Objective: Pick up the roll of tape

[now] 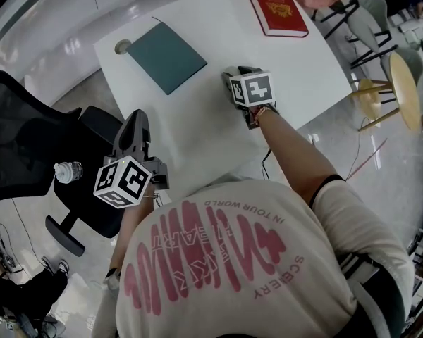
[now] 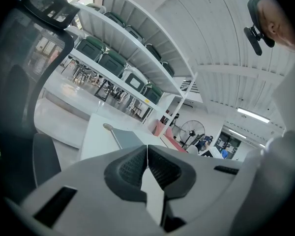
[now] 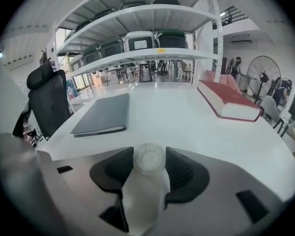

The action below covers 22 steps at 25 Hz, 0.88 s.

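On the white bench (image 1: 296,69), between the teal folder (image 1: 166,56) and the red book (image 1: 276,7) but well apart from both, you have your right tongs (image 3: 149,154) angled down onto the surface with the roll of tape (image 3: 148,160) standing between the pads. The ribbed pads touch the small whitish roll on both sides, so I judge you are pinching it across its width, which should keep it from rolling away. It looks as if it rests on the bench, not yet lifted. Your left tongs (image 2: 147,154) are pressed together on nothing and held off to the bench's side, near the office chair (image 1: 28,146), probably to keep them out of the way. What is left is a straight lift with the squeeze kept steady.
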Tool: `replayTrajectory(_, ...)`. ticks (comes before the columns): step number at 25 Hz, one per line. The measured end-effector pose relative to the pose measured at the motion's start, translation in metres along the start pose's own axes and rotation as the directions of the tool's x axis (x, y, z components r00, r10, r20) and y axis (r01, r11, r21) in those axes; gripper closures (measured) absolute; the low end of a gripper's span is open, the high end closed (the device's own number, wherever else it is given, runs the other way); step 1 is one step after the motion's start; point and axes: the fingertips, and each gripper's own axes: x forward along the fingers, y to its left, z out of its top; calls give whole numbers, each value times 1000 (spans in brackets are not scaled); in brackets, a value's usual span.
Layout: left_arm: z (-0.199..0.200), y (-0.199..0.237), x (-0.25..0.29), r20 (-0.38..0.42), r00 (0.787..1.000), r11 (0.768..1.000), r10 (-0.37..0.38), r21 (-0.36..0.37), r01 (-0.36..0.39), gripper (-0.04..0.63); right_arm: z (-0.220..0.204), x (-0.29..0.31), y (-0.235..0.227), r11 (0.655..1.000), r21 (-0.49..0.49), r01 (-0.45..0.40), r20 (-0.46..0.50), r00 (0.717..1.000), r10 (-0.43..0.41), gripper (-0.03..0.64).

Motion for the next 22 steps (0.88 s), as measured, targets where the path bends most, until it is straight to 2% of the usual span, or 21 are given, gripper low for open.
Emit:
replayTrajectory(5, -1, -6, -3, -1, 1000, 1000, -4, 6, 4, 571, -5, -6, 0, 1000, 3, -9, 3, 1000, 9, 397)
replayTrajectory(13, -9, -23, -1, -17, 999, 999, -29, 23, 30, 571, -22, -22, -6, 996, 85, -36, 6, 999, 36, 397)
replayTrajectory(22, -23, -66, 4, -50, 993, 993, -107, 51, 110, 571, -51, -64, -22, 990, 140, -30, 27, 999, 26, 397)
